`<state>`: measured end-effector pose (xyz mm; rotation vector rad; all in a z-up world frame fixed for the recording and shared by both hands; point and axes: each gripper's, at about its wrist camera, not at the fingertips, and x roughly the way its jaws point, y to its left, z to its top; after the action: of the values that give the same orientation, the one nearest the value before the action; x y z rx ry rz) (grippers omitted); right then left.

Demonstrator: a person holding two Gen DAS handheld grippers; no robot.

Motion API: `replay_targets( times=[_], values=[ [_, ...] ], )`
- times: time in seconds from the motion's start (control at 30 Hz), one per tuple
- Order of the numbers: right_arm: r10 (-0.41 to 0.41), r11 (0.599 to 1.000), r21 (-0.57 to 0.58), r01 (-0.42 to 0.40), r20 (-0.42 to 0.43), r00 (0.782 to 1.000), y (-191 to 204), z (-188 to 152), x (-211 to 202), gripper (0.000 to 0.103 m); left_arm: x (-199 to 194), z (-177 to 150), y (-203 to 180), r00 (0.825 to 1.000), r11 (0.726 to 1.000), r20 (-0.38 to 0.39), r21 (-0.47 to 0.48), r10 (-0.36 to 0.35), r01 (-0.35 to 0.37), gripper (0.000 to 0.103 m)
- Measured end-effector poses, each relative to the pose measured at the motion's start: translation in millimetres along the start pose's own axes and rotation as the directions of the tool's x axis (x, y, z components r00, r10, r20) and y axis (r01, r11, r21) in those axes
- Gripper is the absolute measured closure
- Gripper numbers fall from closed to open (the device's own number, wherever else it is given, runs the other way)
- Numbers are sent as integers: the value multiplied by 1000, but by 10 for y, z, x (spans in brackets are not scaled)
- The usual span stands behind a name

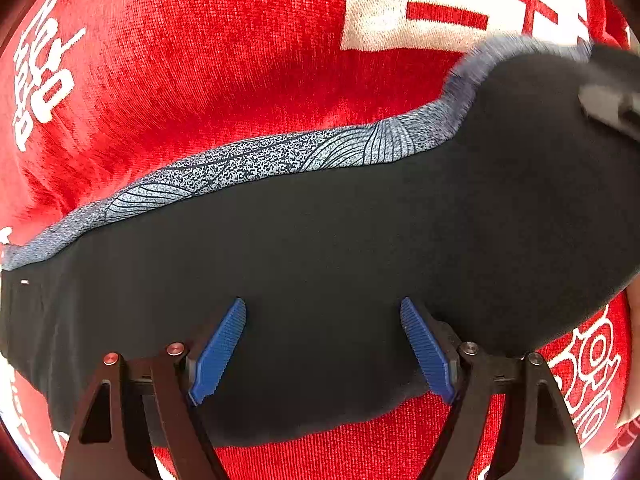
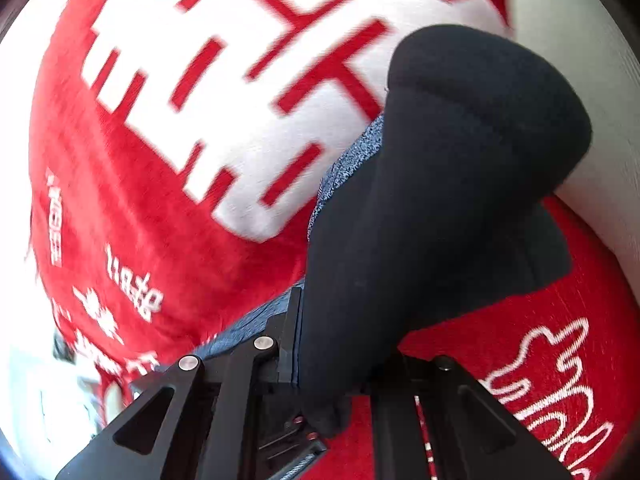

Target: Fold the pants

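Observation:
Dark navy pants [image 1: 340,248] with a speckled blue-grey patterned band [image 1: 248,164] along the far edge lie across a red blanket. My left gripper [image 1: 323,320] hovers over the dark cloth, its blue pads [image 1: 218,350] spread wide with no fabric pinched between them. In the right wrist view, my right gripper [image 2: 332,356] is shut on a bunch of the pants [image 2: 440,200], which rises in a lifted fold away from the jaws. That raised end shows blurred at the right in the left wrist view, with the other gripper's grey body [image 1: 608,108] behind it.
The red plush blanket [image 1: 200,60] with large white lettering [image 2: 240,80] covers the surface under the pants. A pale white surface [image 2: 580,80] shows past the blanket's right edge. A hand's edge [image 1: 634,308] appears at the far right.

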<state>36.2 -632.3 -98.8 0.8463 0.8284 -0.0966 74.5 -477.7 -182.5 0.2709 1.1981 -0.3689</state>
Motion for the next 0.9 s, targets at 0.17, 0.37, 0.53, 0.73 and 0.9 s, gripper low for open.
replay_targets(
  times=[0.17,0.37,0.53,0.73,0.9],
  values=[
    [-23,988,-154,18,-33,999,537,-104,46,91,-38,-44,88,997,998,28,5,-69,69,22],
    [-55,956,-290,32,-71,996,1133,-360,218,91,-372,-195,763,990,988,18,-62,-141,142,22],
    [-132,918,-385,92,-80,988,1446,-722,467,91,-767,-507,1869,999,992,23,-120,-26,28,22],
    [-378,731,-615,296,-5,926,2001,-1620,1168,83,-839,-762,2974,999,973,-32,-226,44,-50,22],
    [-562,392,-799,455,183,806,2388,-2442,1697,53,-836,-849,3427,998,957,-41,-284,53,-63,22]
  ],
)
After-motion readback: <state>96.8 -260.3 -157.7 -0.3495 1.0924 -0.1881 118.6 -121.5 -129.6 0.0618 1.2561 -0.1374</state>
